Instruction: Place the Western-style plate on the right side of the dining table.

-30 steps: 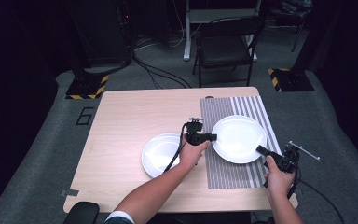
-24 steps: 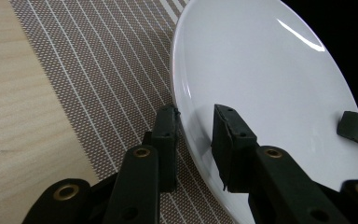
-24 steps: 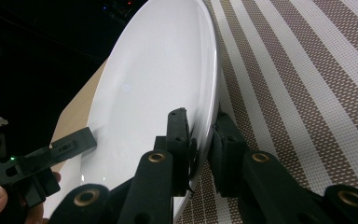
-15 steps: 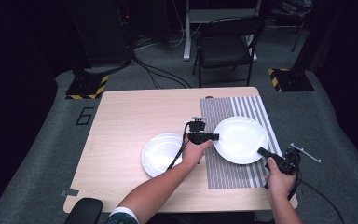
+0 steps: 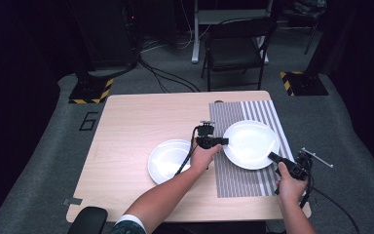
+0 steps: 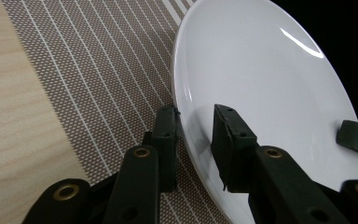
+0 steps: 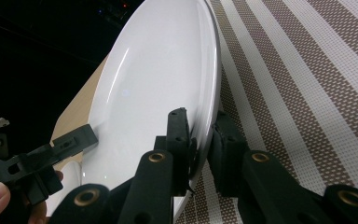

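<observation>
The large white plate [image 5: 251, 144] sits over the striped placemat [image 5: 233, 175] at the right of the tabletop [image 5: 126, 126], gripped at two opposite edges so its weight is shared and it stays level. The left hand-held gripper [image 5: 219, 141] pinches the rim on the plate's left, one jaw above and one below; the right hand-held gripper [image 5: 272, 157] clamps the near right rim the same way. In both gripper views the plate looks raised off the mat. A second plate [image 5: 168, 160] rests on bare wood just left, apart from the first.
</observation>
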`<state>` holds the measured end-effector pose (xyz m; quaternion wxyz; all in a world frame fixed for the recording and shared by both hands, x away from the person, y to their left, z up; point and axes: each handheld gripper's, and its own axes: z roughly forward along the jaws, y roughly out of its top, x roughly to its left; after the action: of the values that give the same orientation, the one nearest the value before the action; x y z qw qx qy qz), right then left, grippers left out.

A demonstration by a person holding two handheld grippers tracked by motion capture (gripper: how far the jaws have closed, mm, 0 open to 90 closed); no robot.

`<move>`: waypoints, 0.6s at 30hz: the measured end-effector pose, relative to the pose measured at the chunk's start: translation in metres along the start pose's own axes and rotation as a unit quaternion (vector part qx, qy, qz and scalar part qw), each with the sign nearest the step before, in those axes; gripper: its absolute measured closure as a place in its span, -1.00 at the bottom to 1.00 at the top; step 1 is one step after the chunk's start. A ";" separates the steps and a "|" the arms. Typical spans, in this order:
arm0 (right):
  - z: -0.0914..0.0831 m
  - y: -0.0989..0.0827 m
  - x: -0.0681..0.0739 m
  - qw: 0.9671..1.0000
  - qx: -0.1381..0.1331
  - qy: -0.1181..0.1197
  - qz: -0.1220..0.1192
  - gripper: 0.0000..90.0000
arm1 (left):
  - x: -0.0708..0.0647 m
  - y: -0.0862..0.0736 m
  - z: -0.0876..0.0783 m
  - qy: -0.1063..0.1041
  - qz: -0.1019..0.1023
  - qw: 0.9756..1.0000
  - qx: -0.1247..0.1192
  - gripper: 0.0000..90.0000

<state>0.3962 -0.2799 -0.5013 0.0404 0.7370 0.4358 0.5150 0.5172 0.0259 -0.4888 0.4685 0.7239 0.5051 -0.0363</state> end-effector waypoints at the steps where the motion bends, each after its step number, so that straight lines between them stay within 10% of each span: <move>1: 0.002 0.001 0.000 1.000 0.001 0.000 -0.003 0.76 | 0.002 0.001 0.000 0.002 0.006 1.000 0.003 0.58; 18: 0.016 0.010 -0.008 1.000 0.011 -0.004 0.003 0.76 | 0.005 0.008 0.012 0.007 -0.008 1.000 0.003 0.58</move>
<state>0.4144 -0.2852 -0.5100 0.0320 0.7410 0.4388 0.5072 0.5306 0.0208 -0.4935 0.4625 0.7216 0.5138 -0.0365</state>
